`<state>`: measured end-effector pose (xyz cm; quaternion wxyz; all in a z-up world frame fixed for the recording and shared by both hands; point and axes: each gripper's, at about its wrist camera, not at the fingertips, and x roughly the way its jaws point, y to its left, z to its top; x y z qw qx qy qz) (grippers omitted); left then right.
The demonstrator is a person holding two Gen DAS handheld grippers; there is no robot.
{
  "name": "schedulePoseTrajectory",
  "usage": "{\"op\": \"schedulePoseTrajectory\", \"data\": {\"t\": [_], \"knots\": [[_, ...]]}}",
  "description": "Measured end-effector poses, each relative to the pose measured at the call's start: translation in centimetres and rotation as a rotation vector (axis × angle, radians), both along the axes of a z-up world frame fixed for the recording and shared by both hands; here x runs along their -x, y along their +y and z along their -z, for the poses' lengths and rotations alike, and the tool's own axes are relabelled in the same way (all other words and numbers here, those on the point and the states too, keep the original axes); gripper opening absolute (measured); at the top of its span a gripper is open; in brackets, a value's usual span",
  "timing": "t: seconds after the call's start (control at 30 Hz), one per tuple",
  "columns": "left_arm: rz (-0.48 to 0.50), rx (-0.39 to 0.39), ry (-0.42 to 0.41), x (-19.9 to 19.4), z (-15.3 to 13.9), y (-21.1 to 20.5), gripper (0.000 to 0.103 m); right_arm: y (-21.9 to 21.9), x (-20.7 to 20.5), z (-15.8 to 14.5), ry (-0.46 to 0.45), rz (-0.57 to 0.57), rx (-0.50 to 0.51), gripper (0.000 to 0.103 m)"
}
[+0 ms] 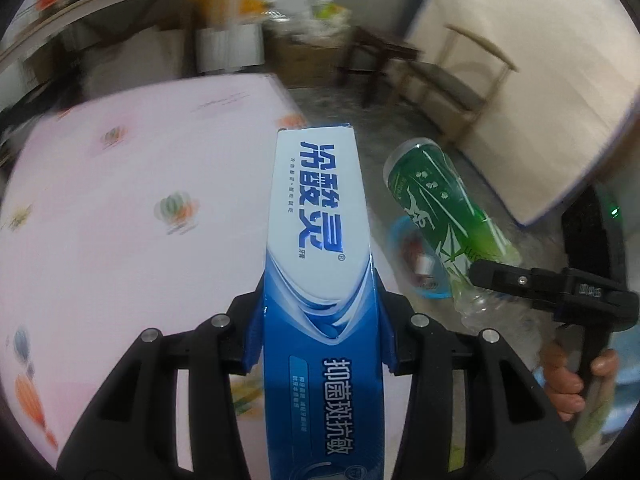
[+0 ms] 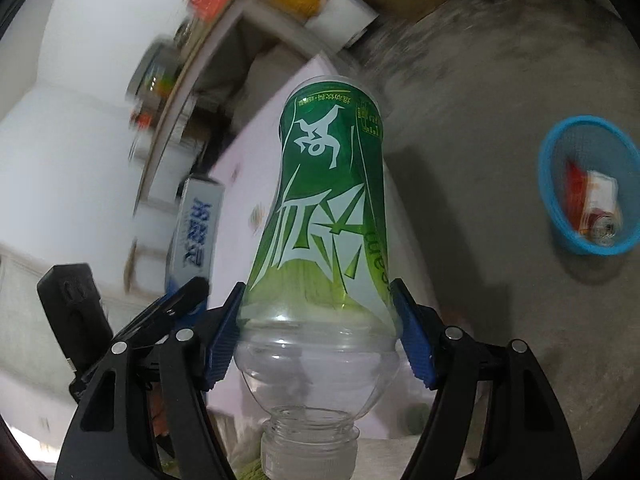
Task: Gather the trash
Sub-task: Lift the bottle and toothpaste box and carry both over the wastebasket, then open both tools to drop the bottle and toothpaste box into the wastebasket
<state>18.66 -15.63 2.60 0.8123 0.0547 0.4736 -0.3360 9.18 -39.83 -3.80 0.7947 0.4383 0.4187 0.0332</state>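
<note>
The left tongs are closed on a blue and white toothpaste box. Their blue pads press against both long sides of the box near its lower half, and the box runs straight out ahead of the tongs, its far end open at the flap. Below and to the left of these tongs lies a bench under a pale pink cloth printed with hot-air balloons.

The right tongs grip a clear plastic bottle with a green label. The pads clamp the bottle at the bottom edge of the label, just above its clear shoulder, with the jaws standing fairly wide around its body. The bottle's uncapped neck points back toward the camera and its base points away. In the left wrist view the same bottle shows to the right of the toothpaste box, near it but apart, held by the black finger of the right tongs, with a person's fingers wrapped on the handle below.

Ahead and to the right of the right tongs, well apart from them, a blue mesh basket stands on the grey floor, holding a red and white wrapper. The surroundings are motion-blurred.
</note>
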Motion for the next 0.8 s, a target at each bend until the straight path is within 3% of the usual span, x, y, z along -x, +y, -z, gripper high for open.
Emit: {"op": "schedulePoseTrajectory", "data": {"t": [0.17, 0.4, 0.57, 0.67, 0.8], "knots": [[0.193, 0.014, 0.080, 0.4, 0.7, -9.9, 0.043, -8.2, 6.5, 2.2, 0.064, 0.261, -0.002, 0.069], [0.381, -0.079, 0.264, 2.1, 7.0, -23.1, 0.043, -14.2, 11.6, 8.0, 0.209, 0.436, -0.067, 0.069], [0.386, -0.129, 0.316, 1.4, 10.8, -29.6, 0.045, -19.4, 9.7, 11.5, 0.243, 0.486, -0.100, 0.070], [0.314, -0.132, 0.286, -0.5, 12.2, -32.1, 0.078, -22.8, 7.4, 14.3, 0.265, 0.514, -0.082, 0.079], [0.259, -0.132, 0.315, -1.6, 13.3, -31.3, 0.078, -24.7, 6.2, 19.5, 0.376, 0.554, -0.070, 0.080]]}}
